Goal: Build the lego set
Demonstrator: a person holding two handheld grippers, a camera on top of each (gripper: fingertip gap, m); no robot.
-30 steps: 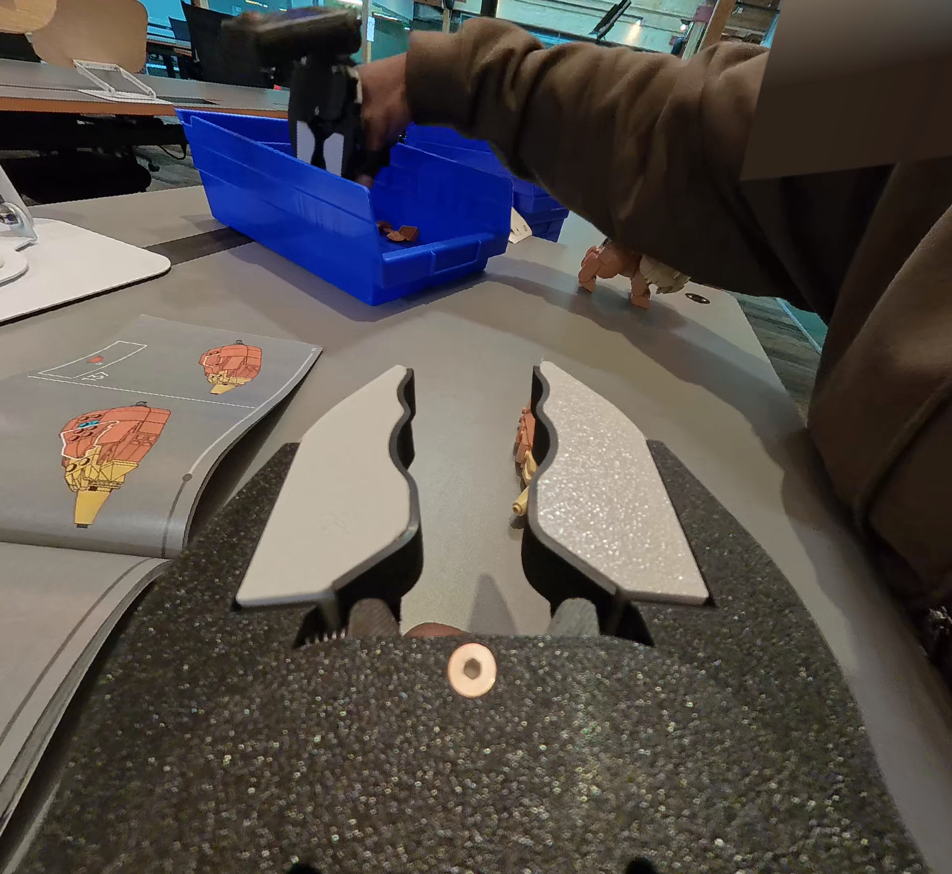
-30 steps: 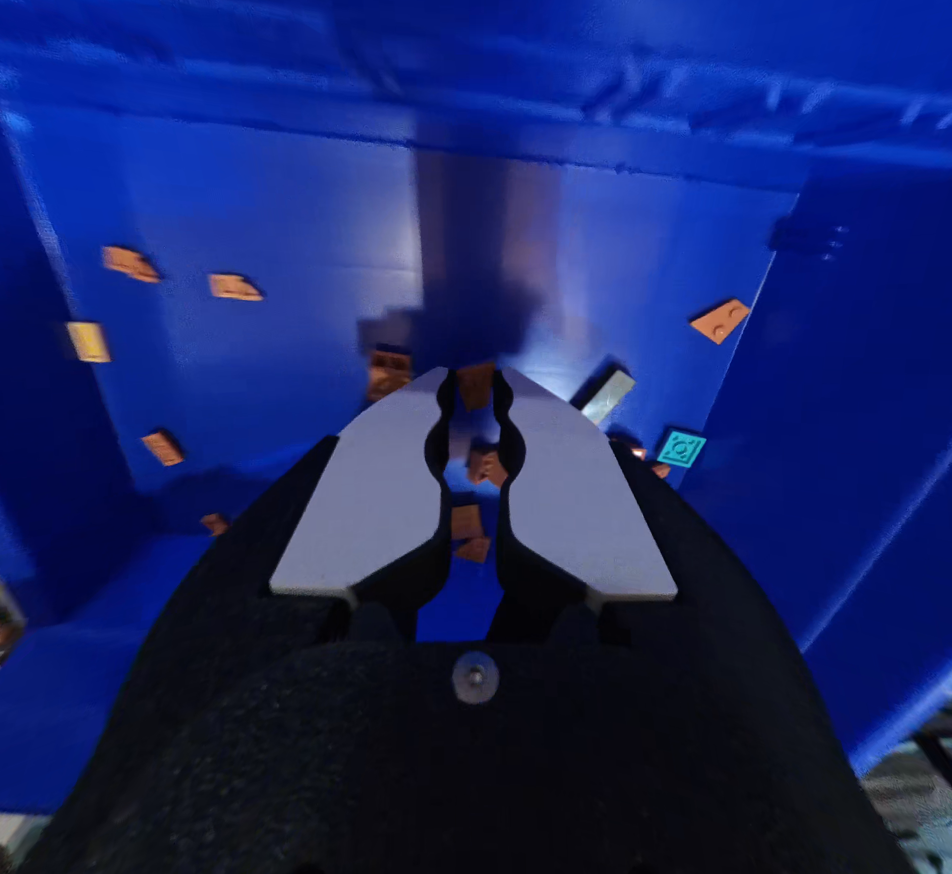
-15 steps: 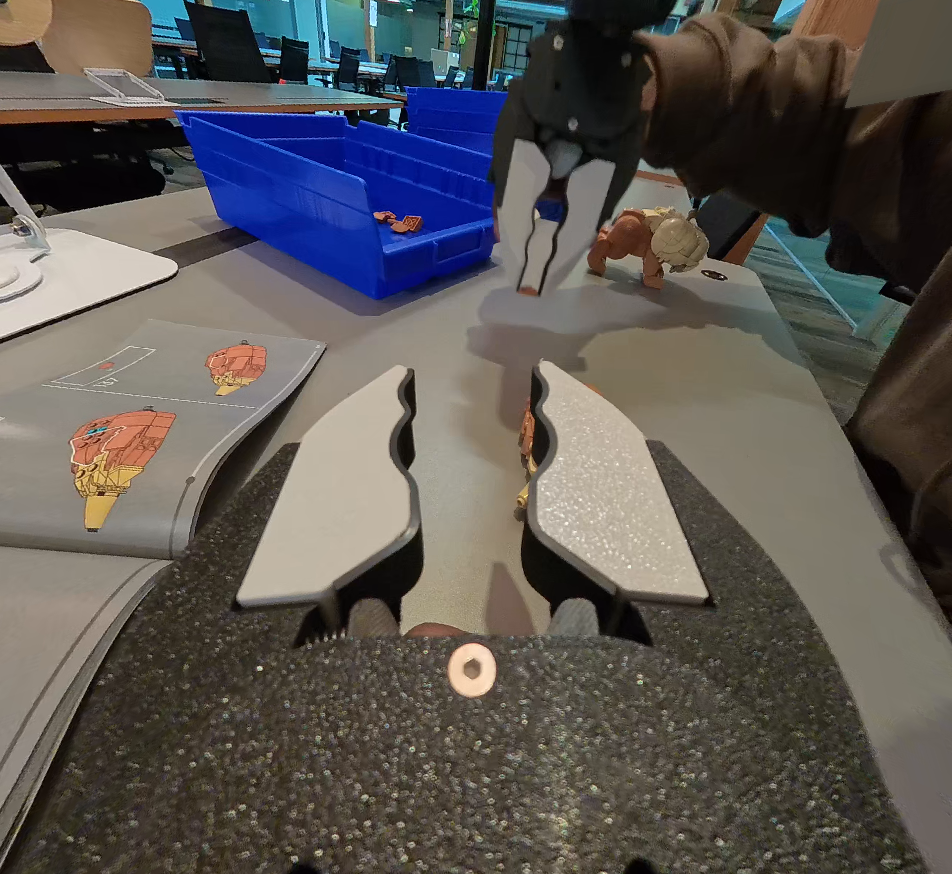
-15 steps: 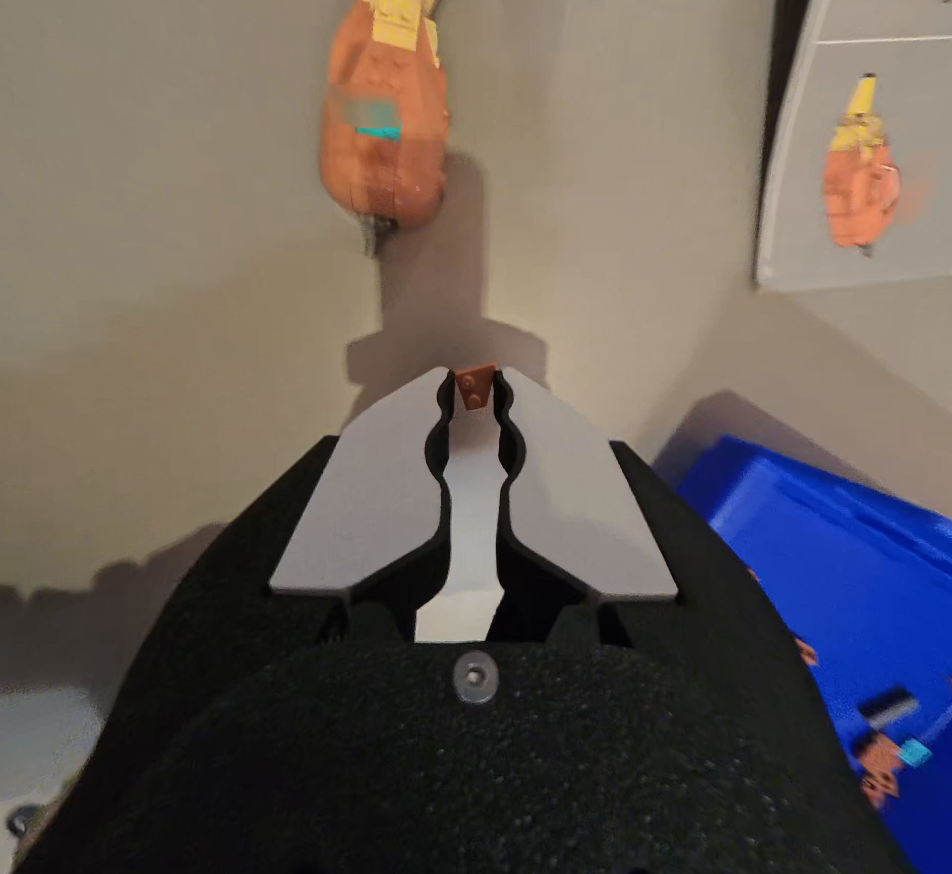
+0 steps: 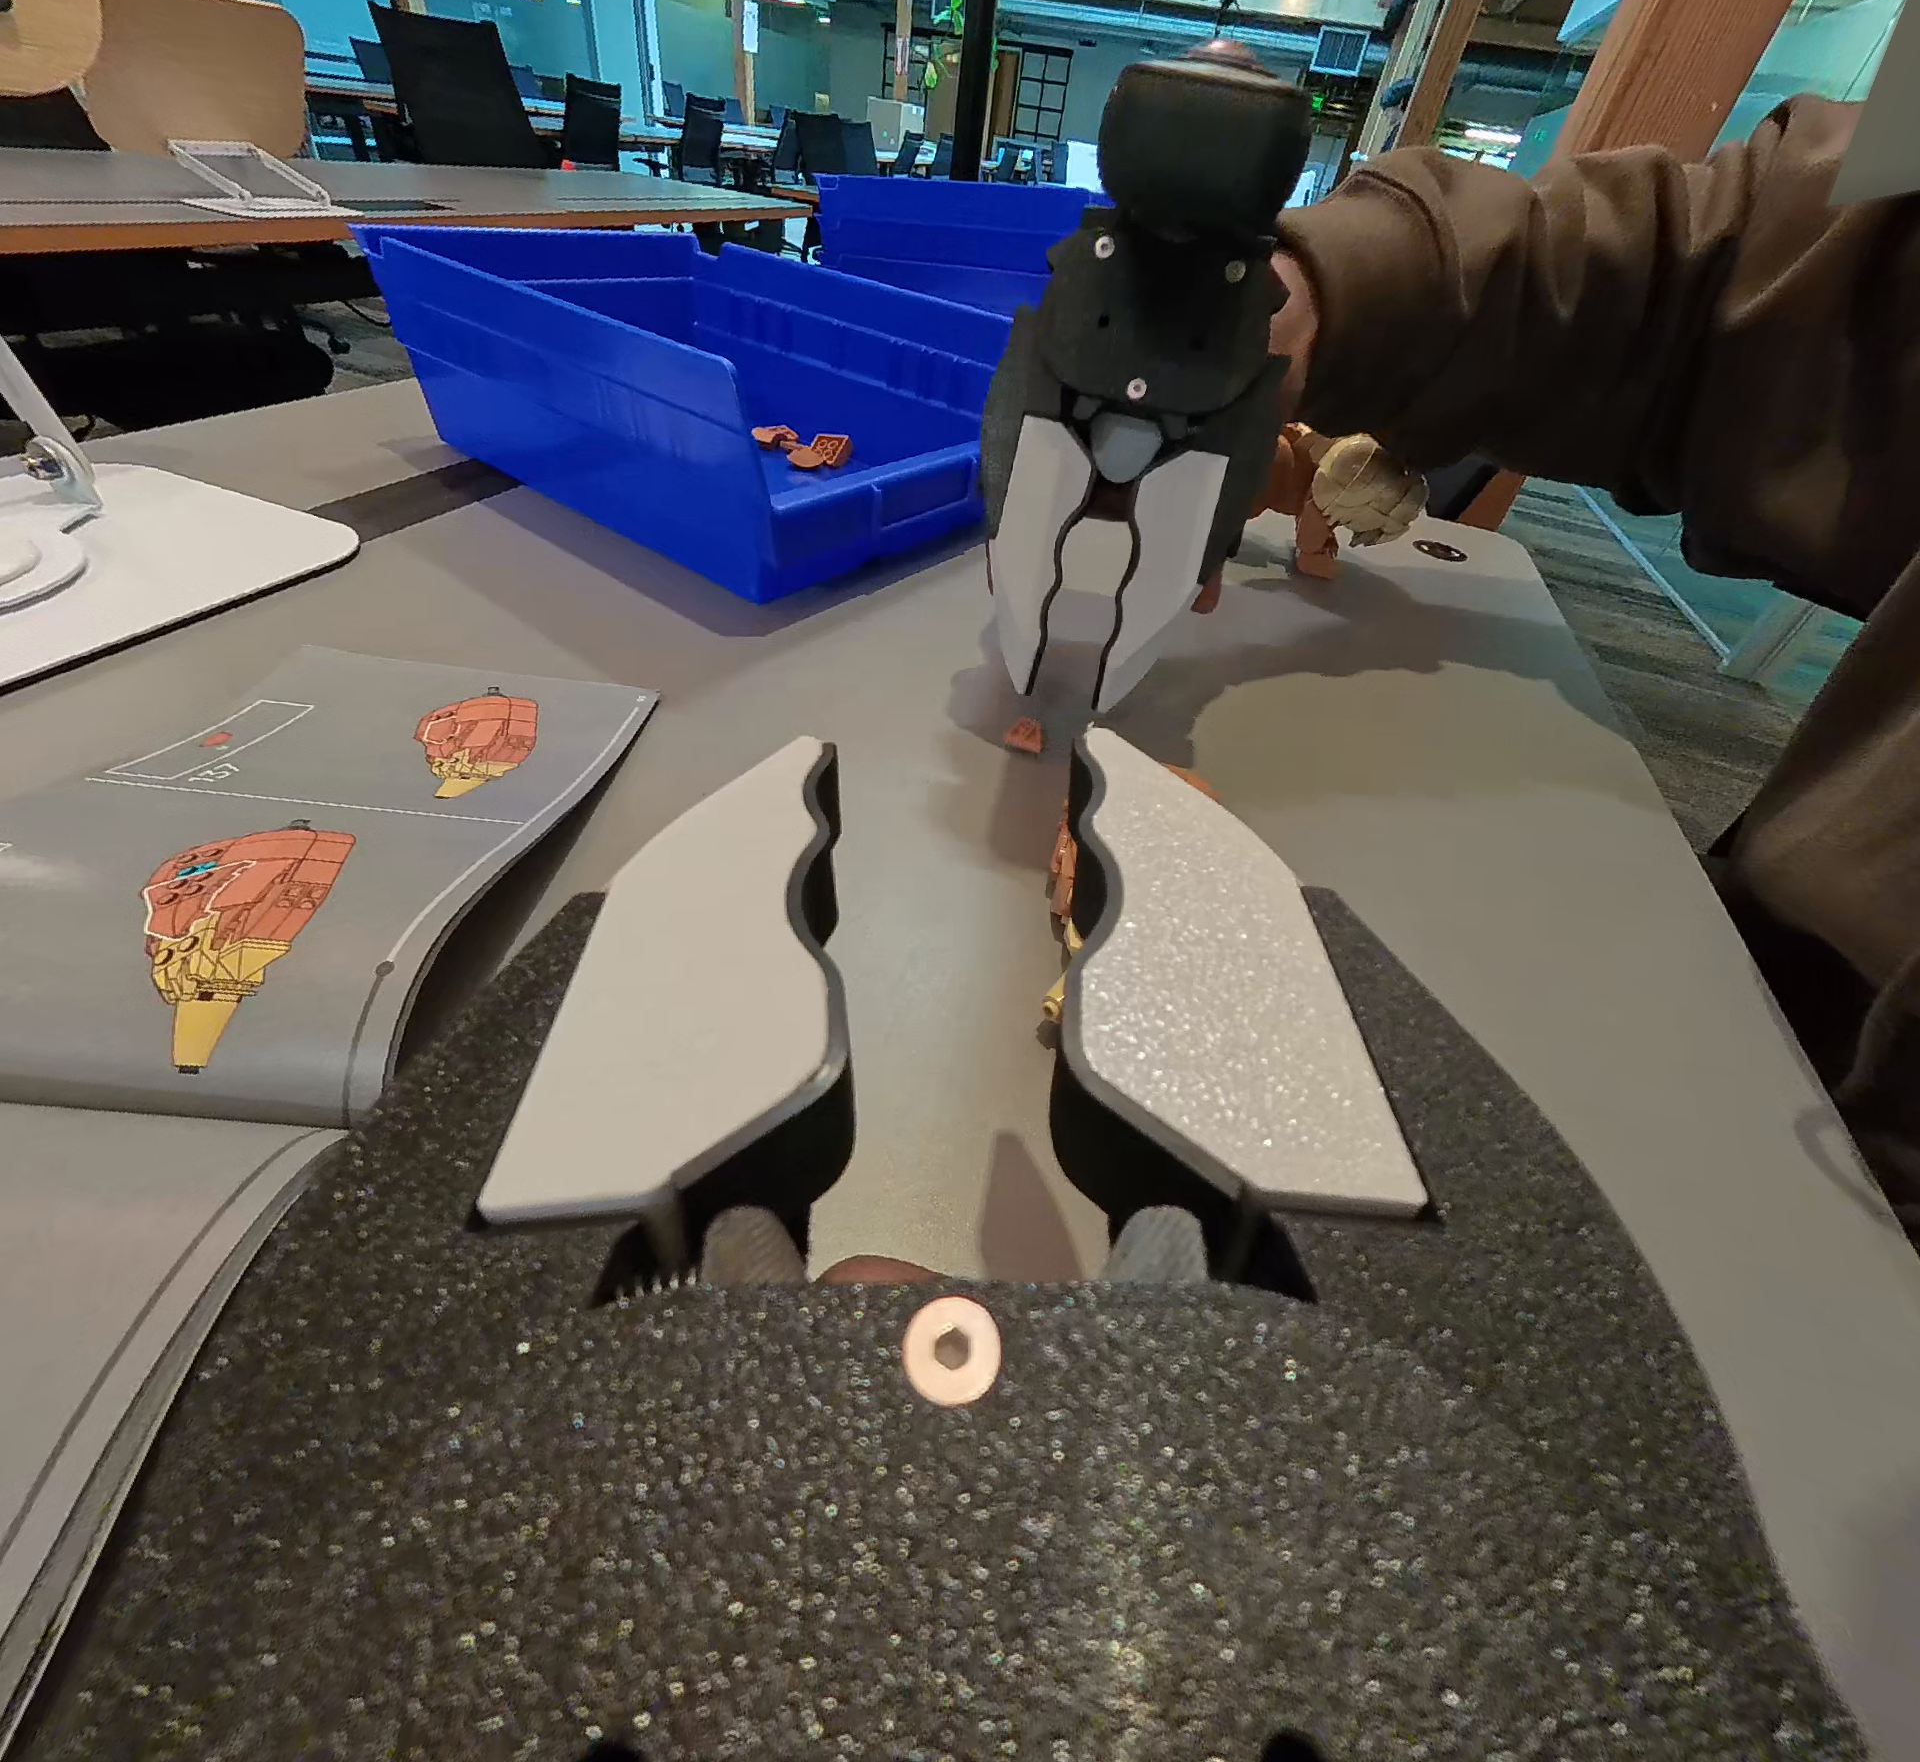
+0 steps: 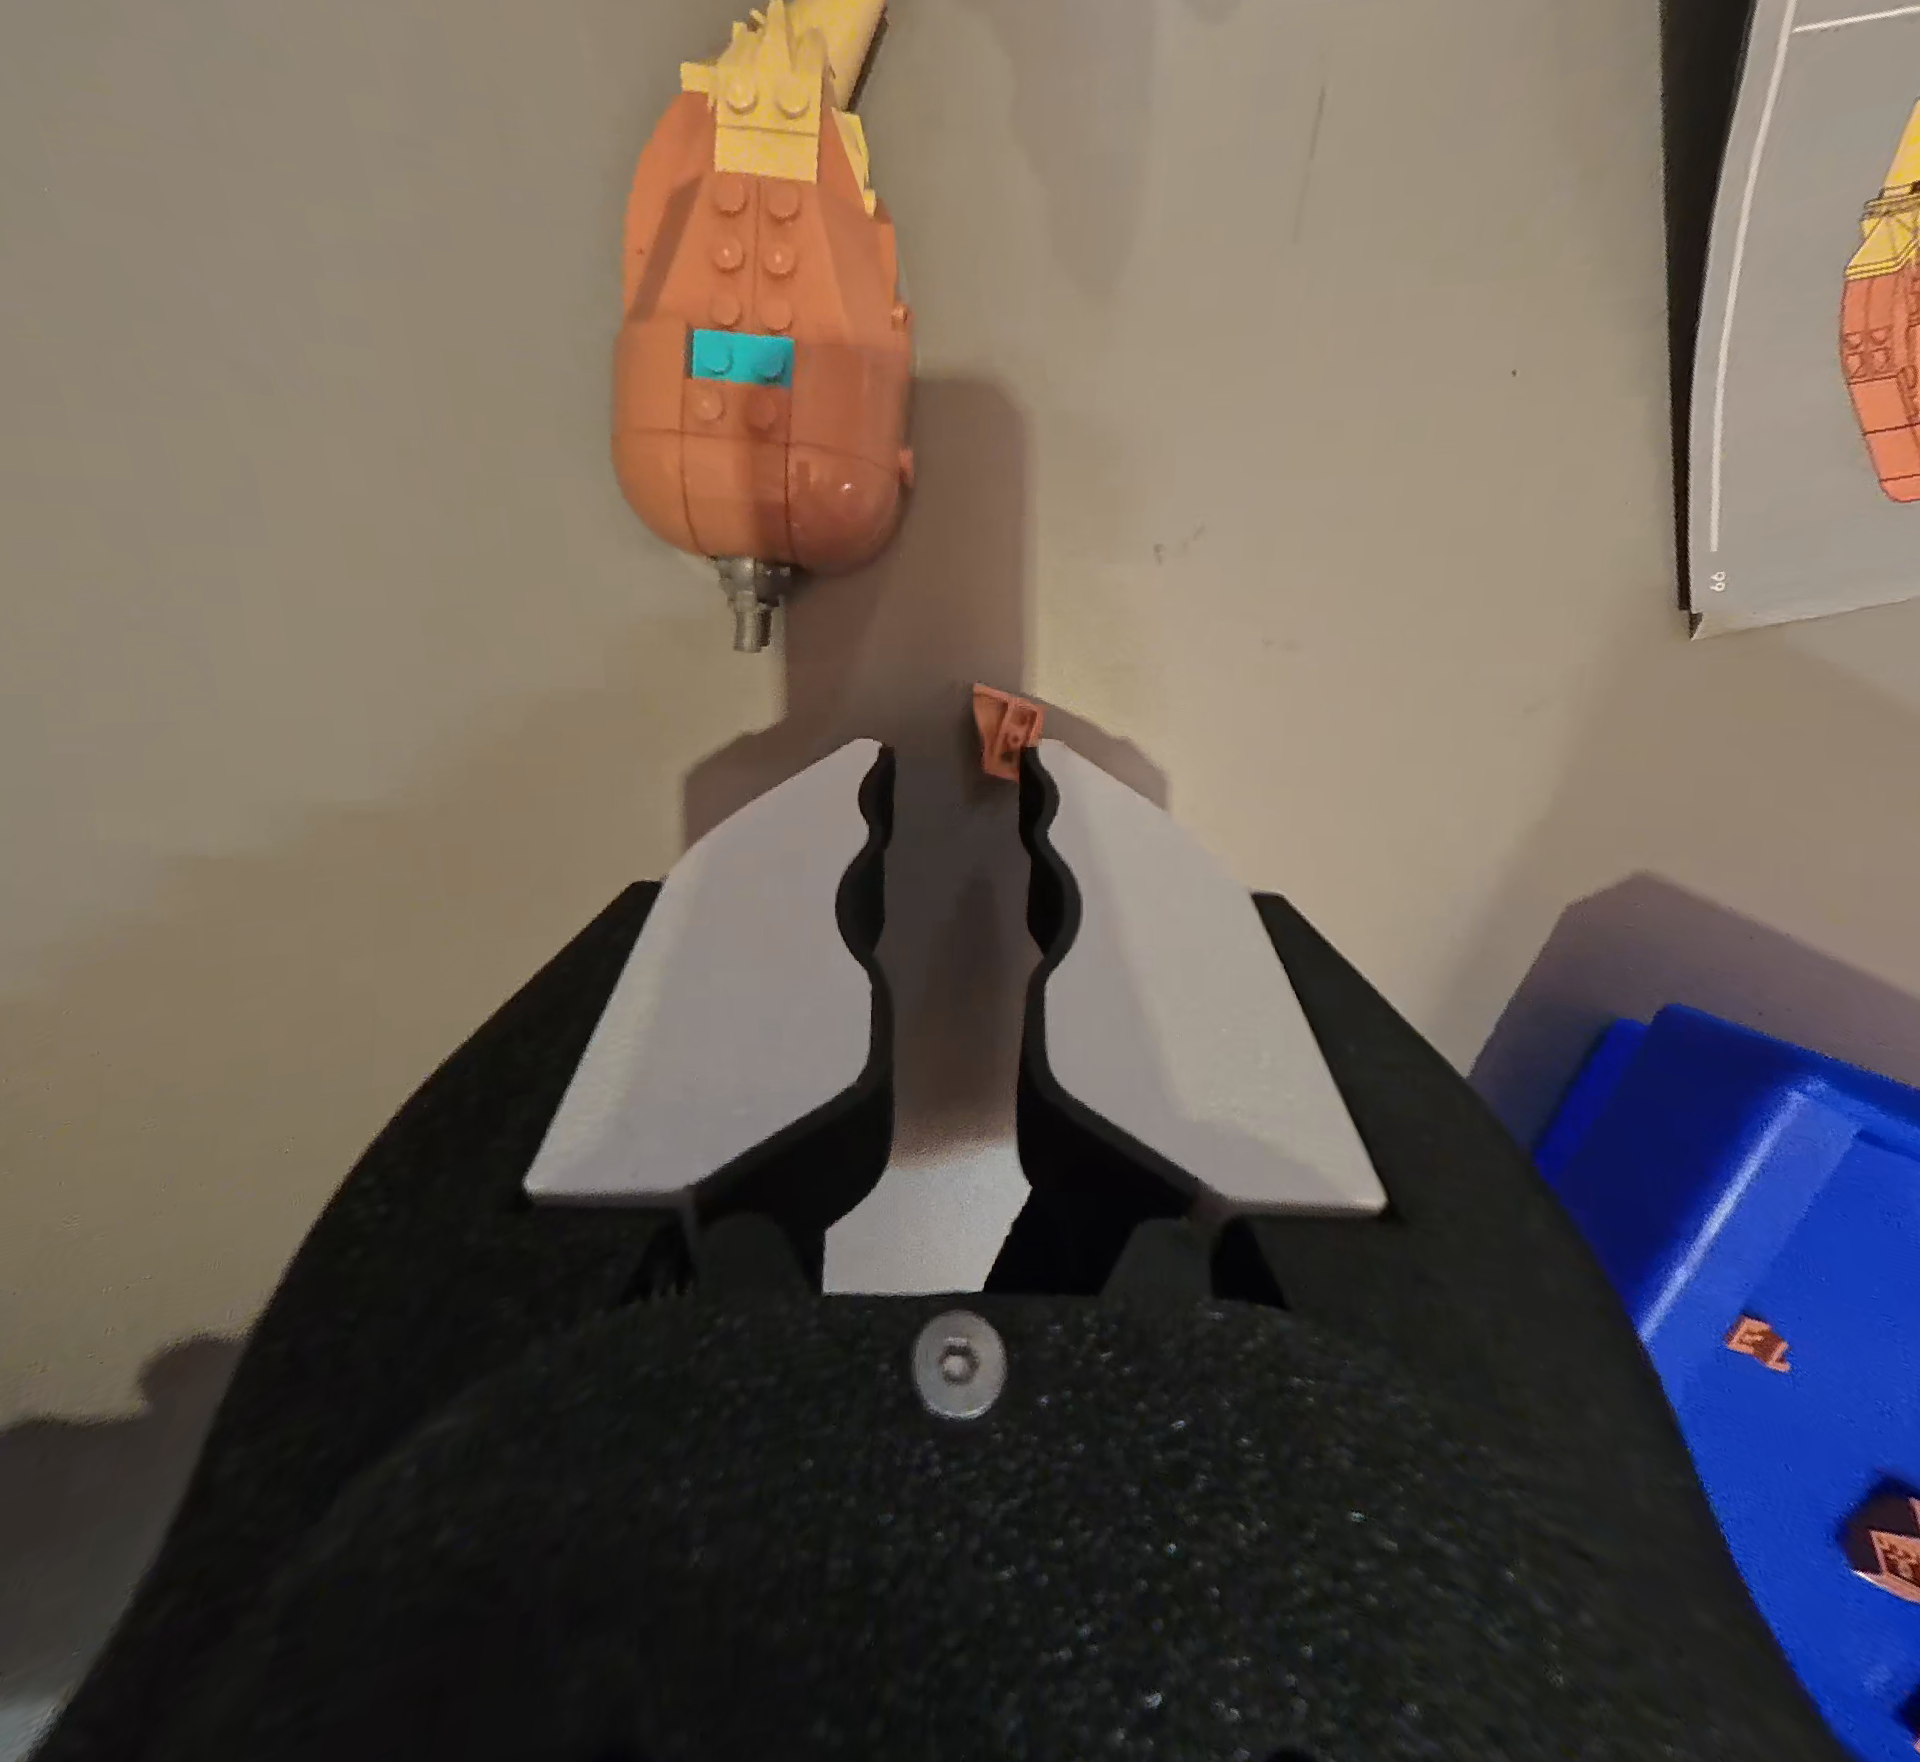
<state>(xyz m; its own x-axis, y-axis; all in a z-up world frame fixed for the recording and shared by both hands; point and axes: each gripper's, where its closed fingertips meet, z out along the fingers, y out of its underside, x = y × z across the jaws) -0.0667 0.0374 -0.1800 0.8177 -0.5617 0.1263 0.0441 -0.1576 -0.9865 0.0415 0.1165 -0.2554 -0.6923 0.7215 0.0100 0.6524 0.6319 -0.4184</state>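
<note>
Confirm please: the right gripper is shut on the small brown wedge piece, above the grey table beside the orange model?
Not shut. In the right wrist view the right gripper is open, and the small brown wedge piece lies released on the grey table, near the orange model.

Grippers: two — the left gripper (image 5: 954, 756) at lower centre of the left wrist view, the right gripper (image 6: 958, 744) at centre of the right wrist view.
Blue bins: two — the near bin (image 5: 665, 424) at upper centre-left of the left wrist view, the far bin (image 5: 935, 242) behind it.
Loose bricks on table: one — the small brown brick (image 6: 1006, 733).
Built lego bodies: two — the orange body (image 6: 758, 341) and the brown figure (image 5: 1340, 497).
Instruction booklets: one — the booklet (image 5: 260, 860), at left.
Bricks inside near bin: a small cluster; exact count unclear.
</note>
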